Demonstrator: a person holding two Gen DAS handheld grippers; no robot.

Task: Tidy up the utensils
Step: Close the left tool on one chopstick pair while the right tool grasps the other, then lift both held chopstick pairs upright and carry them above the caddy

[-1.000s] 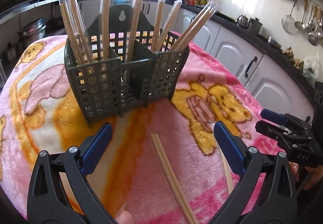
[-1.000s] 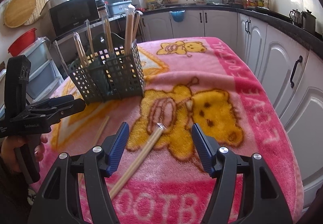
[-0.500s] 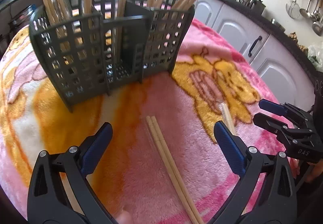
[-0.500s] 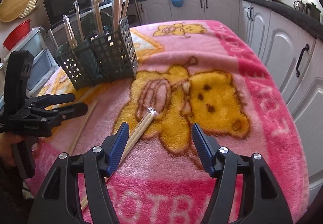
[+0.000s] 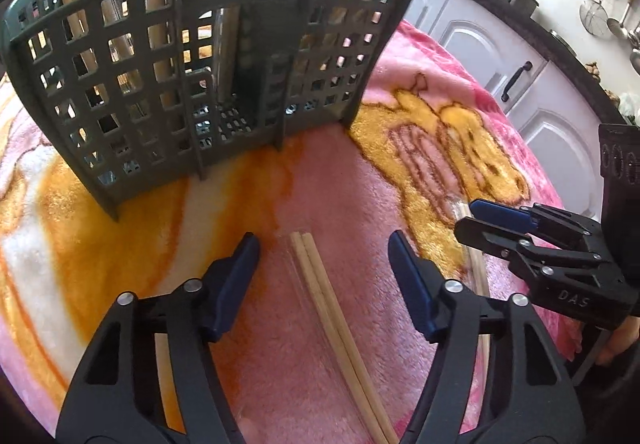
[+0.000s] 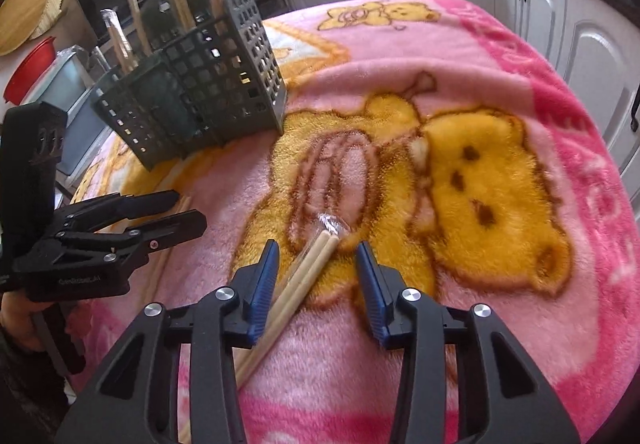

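1. Chopsticks in a clear sleeve lay flat on the pink blanket, passing between the fingers of the left gripper, whose jaws stood wide apart and touched nothing.
2. A second wrapped pair lay on the bear print, its sleeve tip pointing away from the camera; it ran between the fingers of the right gripper, closer to the left finger.
3. The right gripper's jaws were also spread wide, holding nothing.
4. The dark grid basket stood upright on the blanket just beyond the left gripper, with many wrapped chopsticks standing in its compartments and leaning outward.
5. Seen from the right wrist, the basket sat well to the left, apart from the loose pair.
6. White cabinets lined the far side of the room.
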